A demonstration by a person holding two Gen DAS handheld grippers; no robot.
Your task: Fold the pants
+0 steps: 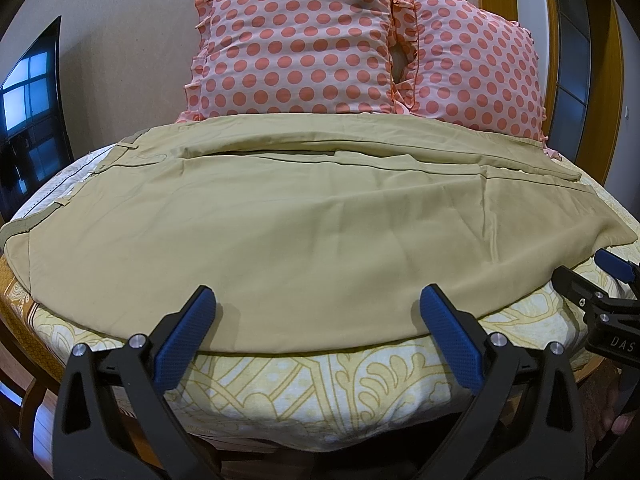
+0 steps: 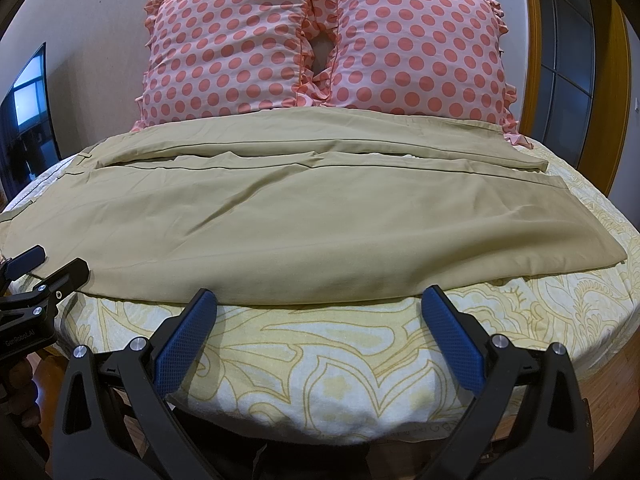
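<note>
Fingers (image 1: 202, 312) of left gripper (image 1: 318, 304) and right gripper (image 2: 320, 306) spread apart, gripping nothing, poised at near edge of khaki pants (image 1: 280, 232) spread flat across bed (image 1: 320, 392) before two polka-dot pillows (image 1: 296, 44).

A home bedroom. A bed (image 1: 280, 384) with patterned sheet; two dotted pillows (image 2: 320, 44) at its far end.

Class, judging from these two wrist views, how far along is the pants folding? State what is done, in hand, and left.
Done: the khaki cotton pants lie spread flat across the yellow patterned bedsheet, legs side by side. In hand: nothing; the left gripper and right gripper hover open at the near edge. Left: every fold.
</note>
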